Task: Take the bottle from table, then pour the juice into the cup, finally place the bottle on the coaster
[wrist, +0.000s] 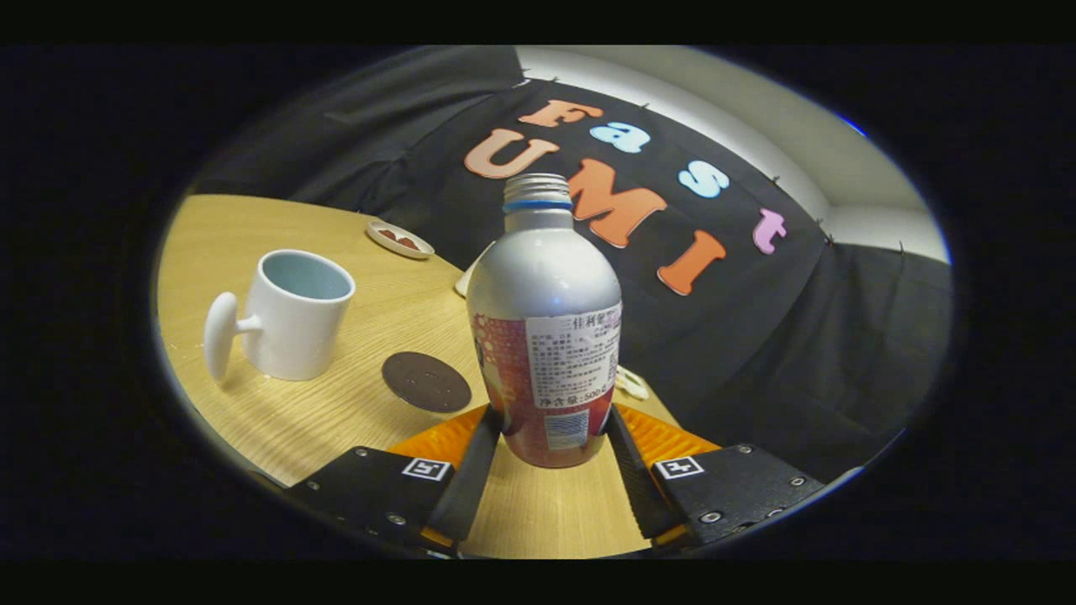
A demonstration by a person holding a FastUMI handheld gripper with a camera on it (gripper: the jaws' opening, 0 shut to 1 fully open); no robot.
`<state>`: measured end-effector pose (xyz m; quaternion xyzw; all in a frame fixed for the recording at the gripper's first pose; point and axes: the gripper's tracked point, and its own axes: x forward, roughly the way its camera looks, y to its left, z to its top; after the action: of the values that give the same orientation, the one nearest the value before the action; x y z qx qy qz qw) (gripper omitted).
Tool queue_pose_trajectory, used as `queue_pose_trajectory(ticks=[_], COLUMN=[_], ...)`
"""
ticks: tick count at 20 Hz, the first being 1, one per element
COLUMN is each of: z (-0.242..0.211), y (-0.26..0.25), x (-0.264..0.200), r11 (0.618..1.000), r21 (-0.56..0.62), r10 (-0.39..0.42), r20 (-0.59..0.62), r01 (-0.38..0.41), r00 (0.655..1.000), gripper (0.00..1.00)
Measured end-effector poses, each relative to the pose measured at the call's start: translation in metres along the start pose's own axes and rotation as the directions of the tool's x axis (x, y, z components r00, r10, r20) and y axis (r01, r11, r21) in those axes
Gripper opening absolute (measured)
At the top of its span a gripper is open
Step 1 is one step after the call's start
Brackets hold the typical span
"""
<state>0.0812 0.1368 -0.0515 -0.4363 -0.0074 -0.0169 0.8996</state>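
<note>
cup upright near desk left edge, mouth open for pouring | coaster flat between cup and bottle | bottle uncapped, upright on desk | gripper fingers apparently pinching bottle's base for lifting

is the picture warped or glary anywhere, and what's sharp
Gripper view: fisheye bends the table edge; soft glare on the bottle shoulder between the fingers of the gripper; bottle and cup sharp, coaster dark but clear.
</note>
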Motion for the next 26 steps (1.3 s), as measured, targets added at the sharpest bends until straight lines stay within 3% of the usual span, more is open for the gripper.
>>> queue_pose_trajectory(ticks=[4, 7, 12, 23, 26], z=[0.025, 0.038, 0.048, 0.073, 0.077], y=[-0.005, -0.012, -0.014, -0.03, -0.028], x=[0.003, 0.006, 0.013, 0.012, 0.013], r11=[0.975, 0.919, 0.825, 0.611, 0.594], r21=[-0.216, -0.379, -0.545, -0.746, -0.761], r10=[-0.035, -0.067, -0.071, -0.096, -0.08], r20=[0.072, 0.117, 0.158, 0.264, 0.269], r01=[0.05, 0.107, 0.147, 0.266, 0.262], r00=[0.997, 0.991, 0.985, 0.96, 0.96], gripper=[0.73, 0.73, 0.73, 0.73, 0.73])
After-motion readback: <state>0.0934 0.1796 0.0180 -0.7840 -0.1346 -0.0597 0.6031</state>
